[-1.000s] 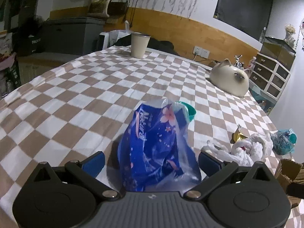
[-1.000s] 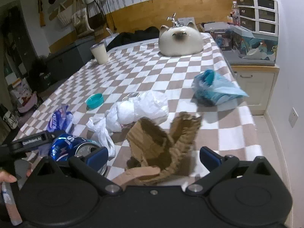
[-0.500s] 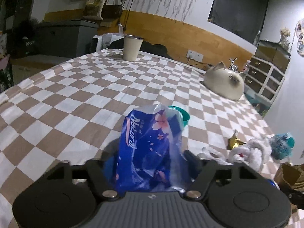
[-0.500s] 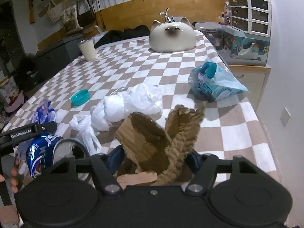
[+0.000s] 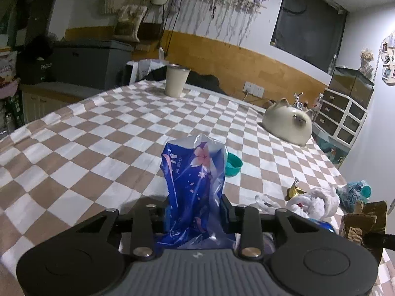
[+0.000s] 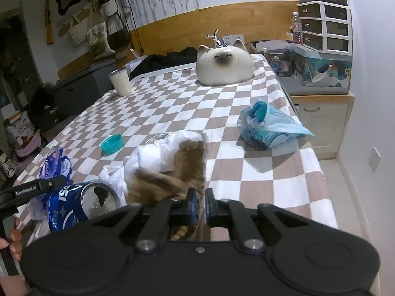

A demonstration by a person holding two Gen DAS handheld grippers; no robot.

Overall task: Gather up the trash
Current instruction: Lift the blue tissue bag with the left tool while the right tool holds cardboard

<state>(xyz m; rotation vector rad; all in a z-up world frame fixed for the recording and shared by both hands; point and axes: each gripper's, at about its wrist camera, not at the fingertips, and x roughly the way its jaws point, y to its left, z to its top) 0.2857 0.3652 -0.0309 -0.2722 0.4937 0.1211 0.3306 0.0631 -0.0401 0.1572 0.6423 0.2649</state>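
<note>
The left gripper [image 5: 195,208] has just been closing and now pinches the blue wrapper [image 5: 195,182], the right gripper [image 6: 200,203] clamps the cardboard [image 6: 172,180], both low over the table [image 6: 246,172], while can [image 6: 81,203], white bag [image 6: 158,155] and lid [image 6: 111,143] lie uncollected.

Glossy plastic wrapper [image 5: 195,187], rough torn cardboard [image 6: 170,177], shiny metal can [image 6: 79,204]

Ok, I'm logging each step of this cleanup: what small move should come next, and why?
Probably lift both off the cloth. The left gripper has just closed on the blue bag, the right gripper on the cardboard; more trash remains nearby.
</note>
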